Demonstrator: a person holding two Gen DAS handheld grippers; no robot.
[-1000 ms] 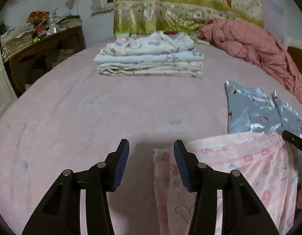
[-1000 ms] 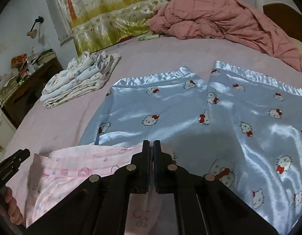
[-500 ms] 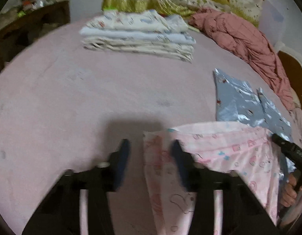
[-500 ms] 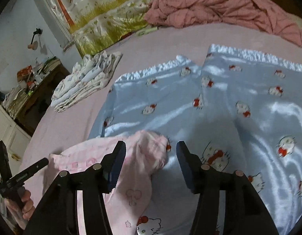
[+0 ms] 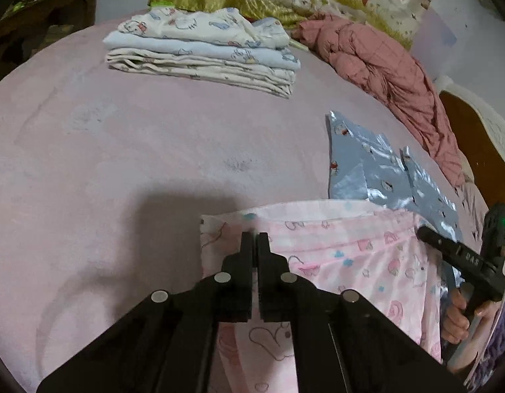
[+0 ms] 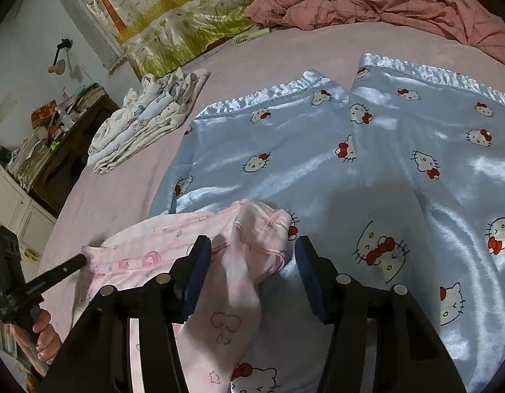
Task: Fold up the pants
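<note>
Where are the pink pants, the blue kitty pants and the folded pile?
pink pants (image 5: 367,255), left wrist view, on the waistband.
blue kitty pants (image 6: 285,150), right wrist view, middle of one leg.
folded pile (image 5: 200,49), left wrist view, its front edge.

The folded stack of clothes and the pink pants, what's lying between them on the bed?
Nothing: in the left wrist view only bare pink bedsheet stretches from the folded stack to the pink pants.

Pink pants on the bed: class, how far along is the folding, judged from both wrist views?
Done: a stack of folded clothes sits aside. In hand: the left gripper is shut on the pink pants at one top corner; the right gripper is open around the other. Left: folding them, then the blue satin pants beneath.
</note>
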